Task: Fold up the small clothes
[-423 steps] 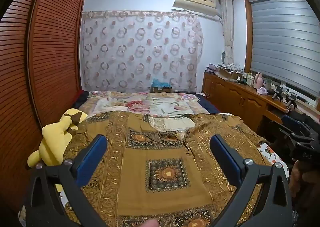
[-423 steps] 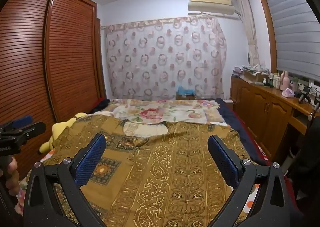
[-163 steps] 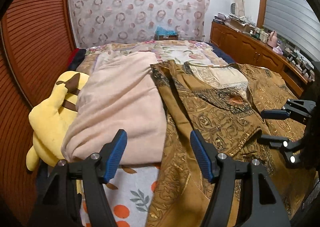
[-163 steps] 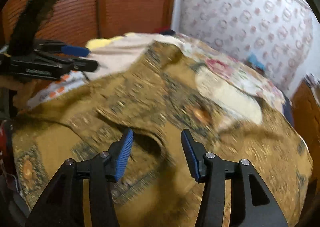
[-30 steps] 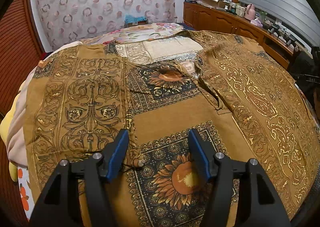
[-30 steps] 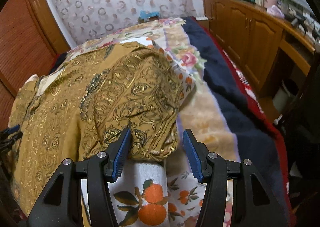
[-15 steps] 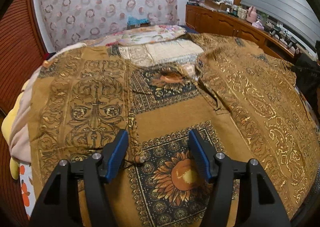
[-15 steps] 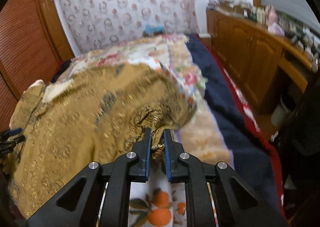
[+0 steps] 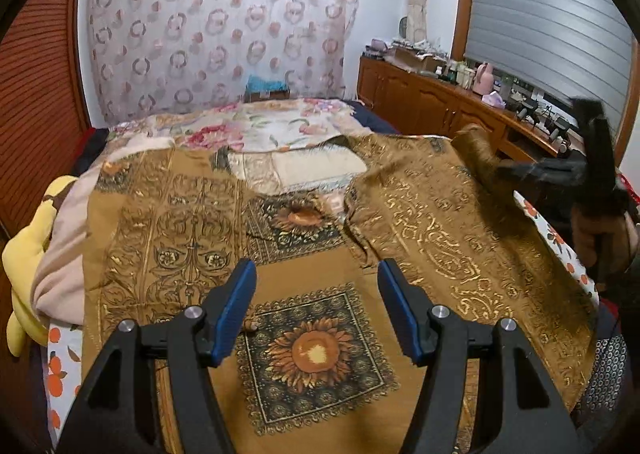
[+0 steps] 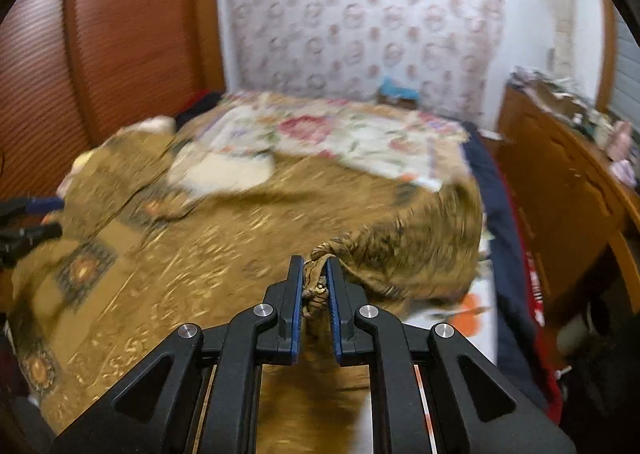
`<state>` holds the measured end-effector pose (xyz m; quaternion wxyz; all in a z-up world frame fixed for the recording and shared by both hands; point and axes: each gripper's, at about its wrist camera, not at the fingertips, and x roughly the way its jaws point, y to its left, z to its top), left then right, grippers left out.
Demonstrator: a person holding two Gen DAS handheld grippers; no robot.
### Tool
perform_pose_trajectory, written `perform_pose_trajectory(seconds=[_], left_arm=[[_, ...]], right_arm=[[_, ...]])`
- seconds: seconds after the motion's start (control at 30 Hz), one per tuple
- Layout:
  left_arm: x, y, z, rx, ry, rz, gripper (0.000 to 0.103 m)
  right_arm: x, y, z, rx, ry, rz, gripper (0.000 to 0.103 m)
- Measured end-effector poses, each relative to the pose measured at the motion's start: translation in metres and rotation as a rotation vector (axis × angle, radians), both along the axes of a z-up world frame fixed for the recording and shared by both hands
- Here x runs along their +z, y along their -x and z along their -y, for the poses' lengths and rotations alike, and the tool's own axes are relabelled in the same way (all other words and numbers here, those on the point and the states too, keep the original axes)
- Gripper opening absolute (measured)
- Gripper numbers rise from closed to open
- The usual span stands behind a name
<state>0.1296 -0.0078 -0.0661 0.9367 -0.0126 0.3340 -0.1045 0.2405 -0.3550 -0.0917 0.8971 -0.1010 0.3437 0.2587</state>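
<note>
A brown and gold patterned garment point(image 9: 304, 254) lies spread front-up on the bed, its sunflower panel between my left fingers. My left gripper point(image 9: 314, 294) is open and empty, hovering over the garment's lower middle. My right gripper point(image 10: 314, 282) is shut on the garment's right sleeve edge point(image 10: 320, 286) and holds it lifted above the garment point(image 10: 200, 238). In the left wrist view the right gripper point(image 9: 492, 169) appears at the right, blurred, with the sleeve hanging from it. In the right wrist view the left gripper point(image 10: 44, 217) shows at the far left.
A yellow plush toy point(image 9: 24, 254) and a pink blanket point(image 9: 60, 254) lie at the bed's left edge by the wooden wardrobe point(image 9: 36, 93). A floral quilt point(image 9: 260, 129) covers the bed's head. A wooden cabinet point(image 9: 440, 109) with clutter runs along the right.
My right gripper has shut on the right sleeve edge and lifted it, swinging left over the garment. My left gripper has stayed open and pulled back a little.
</note>
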Motion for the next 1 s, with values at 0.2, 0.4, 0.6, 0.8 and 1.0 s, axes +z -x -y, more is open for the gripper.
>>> perform_pose_trajectory(seconds=[0.2, 0.4, 0.6, 0.8, 1.0], left_arm=[[0.005, 0.009, 0.005, -0.016, 0.018, 0.018, 0.063], [0.005, 0.011, 0.007, -0.015, 0.028, 0.022, 0.063], [0.002, 0.014, 0.01, -0.019, 0.038, 0.015, 0.063], [0.002, 0.017, 0.013, -0.027, 0.03, 0.014, 0.063], [0.001, 0.018, 0.006, -0.004, 0.023, 0.013, 0.063]], right_arm=[[-0.018, 0.009, -0.013, 0.044, 0.001, -0.062, 0.029], [-0.006, 0.006, 0.014, -0.021, -0.018, -0.029, 0.037], [-0.018, -0.035, 0.042, -0.158, -0.028, -0.091, 0.038], [-0.037, -0.081, 0.057, -0.237, -0.082, -0.164, 0.037], [-0.02, -0.093, 0.044, -0.187, -0.112, -0.106, 0.003]])
